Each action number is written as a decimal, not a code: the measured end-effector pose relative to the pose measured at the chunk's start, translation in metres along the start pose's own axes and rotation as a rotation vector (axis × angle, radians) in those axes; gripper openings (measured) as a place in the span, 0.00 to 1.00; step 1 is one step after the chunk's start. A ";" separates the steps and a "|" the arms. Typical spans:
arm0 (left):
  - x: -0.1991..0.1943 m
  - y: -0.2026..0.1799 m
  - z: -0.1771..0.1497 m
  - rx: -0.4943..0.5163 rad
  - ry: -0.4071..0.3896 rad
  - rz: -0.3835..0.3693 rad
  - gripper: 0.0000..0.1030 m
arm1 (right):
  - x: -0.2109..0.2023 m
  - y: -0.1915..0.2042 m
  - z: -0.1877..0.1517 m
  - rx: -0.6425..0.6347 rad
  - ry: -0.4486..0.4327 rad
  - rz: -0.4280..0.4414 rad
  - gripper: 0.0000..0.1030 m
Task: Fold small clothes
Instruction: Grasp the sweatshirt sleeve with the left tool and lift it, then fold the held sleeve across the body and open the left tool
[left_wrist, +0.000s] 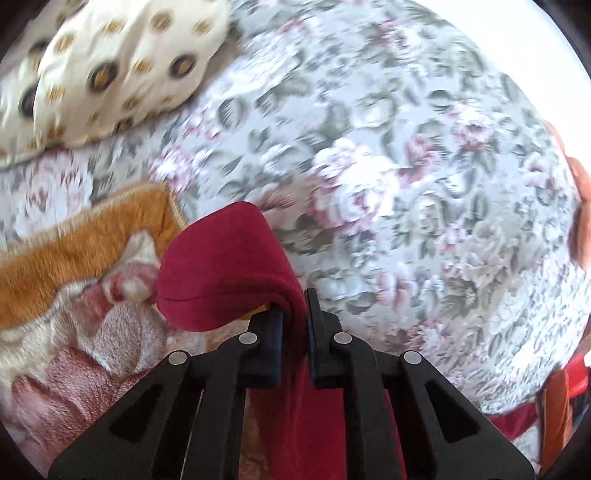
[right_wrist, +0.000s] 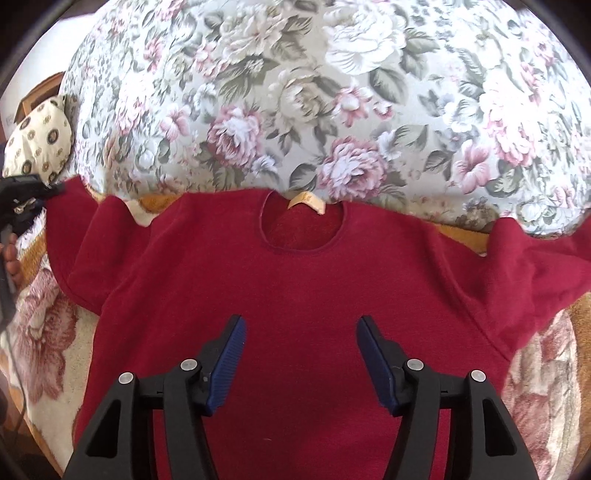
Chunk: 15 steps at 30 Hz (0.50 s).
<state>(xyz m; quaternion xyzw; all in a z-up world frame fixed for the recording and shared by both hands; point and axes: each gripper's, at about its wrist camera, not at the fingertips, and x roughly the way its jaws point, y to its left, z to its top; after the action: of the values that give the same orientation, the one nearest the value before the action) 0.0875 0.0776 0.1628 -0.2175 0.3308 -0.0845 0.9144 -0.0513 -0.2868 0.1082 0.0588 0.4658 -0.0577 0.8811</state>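
A dark red sweater lies spread face up on a blanket, neck hole and tan label toward the floral bedspread. In the left wrist view my left gripper is shut on the sweater's sleeve, whose cuff end curls up and over to the left of the jaws. In the right wrist view that same left gripper shows at the far left, holding the sleeve's tip. My right gripper hovers over the sweater's chest with blue pads apart and nothing between them.
A floral bedspread covers the bed beyond the sweater. Under the sweater lies an orange, cream and pink fleece blanket. A cream pillow with dark round dots sits at the far left. A person's hand shows at the right edge.
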 end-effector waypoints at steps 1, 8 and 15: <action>-0.016 -0.023 0.002 0.060 -0.029 -0.012 0.09 | -0.004 -0.004 0.000 0.006 -0.005 -0.006 0.59; -0.029 -0.186 -0.076 0.419 -0.015 -0.153 0.09 | -0.036 -0.065 -0.004 0.102 -0.036 -0.077 0.59; 0.063 -0.276 -0.236 0.561 0.305 -0.282 0.11 | -0.055 -0.140 -0.021 0.234 -0.024 -0.211 0.59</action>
<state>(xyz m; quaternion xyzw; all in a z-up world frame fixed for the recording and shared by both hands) -0.0190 -0.2676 0.0899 0.0136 0.3941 -0.3292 0.8580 -0.1210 -0.4194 0.1354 0.1110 0.4488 -0.2047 0.8628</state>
